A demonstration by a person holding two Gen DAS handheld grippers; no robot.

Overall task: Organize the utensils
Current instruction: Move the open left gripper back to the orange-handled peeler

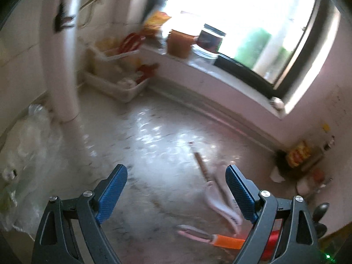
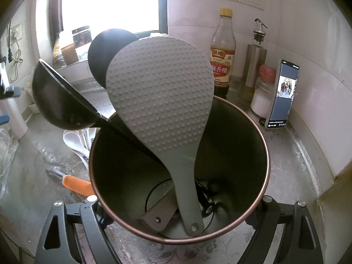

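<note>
The left tool [image 1: 176, 189] hangs over the surface [image 1: 154, 132] with its blue pads spread wide and nothing between them. By my reading the step in hand is fetching the next loose utensil.

Going left to right in its view: a heap of clear plastic wrap [image 1: 26, 145] sits at the surface's left edge, white bins [image 1: 118, 81] stand in the far corner under the window sill, and the loose utensils lie toward the near right. These are a wooden-handled utensil [image 1: 201, 165], its working end blurred, white spoons [image 1: 222, 200] just beside the right pad, and an orange-handled peeler [image 1: 220, 241] at the near edge.

The right tool [image 2: 178, 215] grips the dark utensil holder [image 2: 253, 154] by its outer wall, judging by the copper rim sitting between its arms; its pads are hidden, so the contact itself I cannot see. The holder already carries a black ladle [image 2: 57, 96], a grey rice paddle [image 2: 160, 92] and a brown handle [image 2: 158, 215] at the bottom. A vinegar bottle [image 2: 222, 57], an oil dispenser [image 2: 255, 66] and a propped phone [image 2: 283, 92] stand along the back wall at right.

The next move calls for lowering the left tool over one utensil, probably a spoon, with the pads straddling its handle crosswise before closing.
</note>
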